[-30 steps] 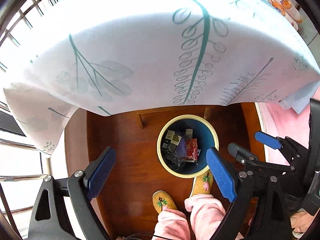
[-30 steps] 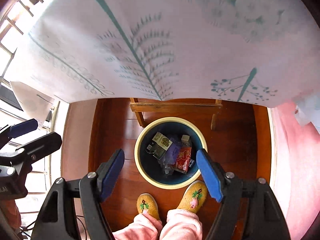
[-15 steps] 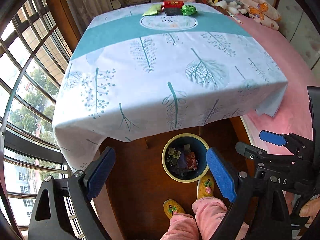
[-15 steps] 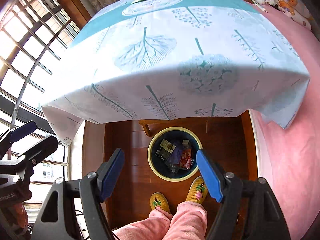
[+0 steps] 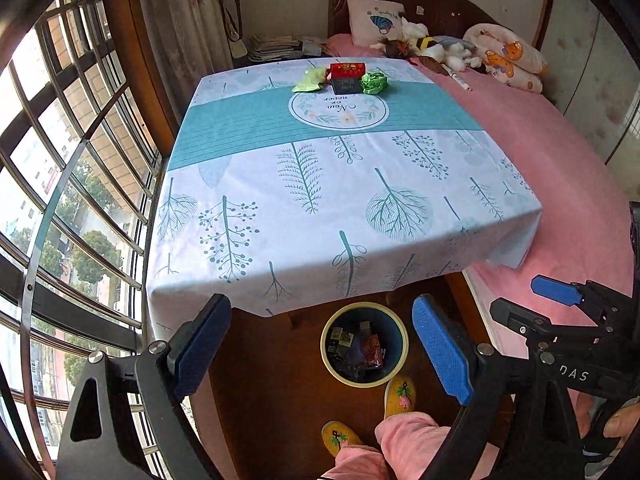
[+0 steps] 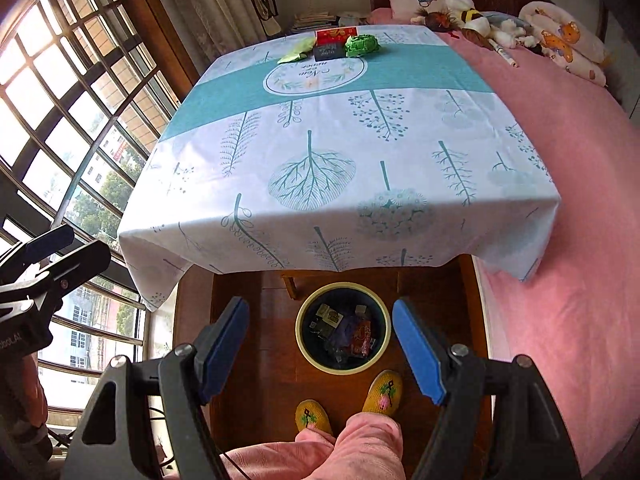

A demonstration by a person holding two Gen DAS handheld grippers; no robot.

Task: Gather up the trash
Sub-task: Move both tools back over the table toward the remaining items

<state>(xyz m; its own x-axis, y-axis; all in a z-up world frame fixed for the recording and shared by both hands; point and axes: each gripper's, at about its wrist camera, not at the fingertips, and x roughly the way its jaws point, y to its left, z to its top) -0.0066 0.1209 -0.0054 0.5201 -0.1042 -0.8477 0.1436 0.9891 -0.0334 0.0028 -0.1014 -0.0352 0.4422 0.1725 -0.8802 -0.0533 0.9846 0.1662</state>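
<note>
A round bin [image 5: 400,332] [image 6: 382,320] with a cream rim stands on the wood floor below the table's near edge and holds several wrappers. At the table's far end lie a light green wrapper [image 5: 307,81] [image 6: 298,50], a red box [image 5: 347,68] [image 6: 335,34], a dark box [image 5: 346,85] [image 6: 329,52] and a crumpled green wrapper [image 5: 374,81] [image 6: 362,45]. My left gripper [image 5: 322,354] is open and empty, high above the floor. My right gripper [image 6: 320,350] is open and empty over the bin.
The table wears a white and teal leaf-print cloth [image 5: 320,184] [image 6: 332,152]. A pink bed [image 5: 560,168] [image 6: 580,160] with soft toys runs along the right. Barred windows [image 5: 60,160] fill the left. Yellow slippers [image 6: 380,394] stand by the bin.
Both grippers have risen from close above the bin. The view has tilted up, so the whole tabletop and the items at its far end now show. Both stay open.
</note>
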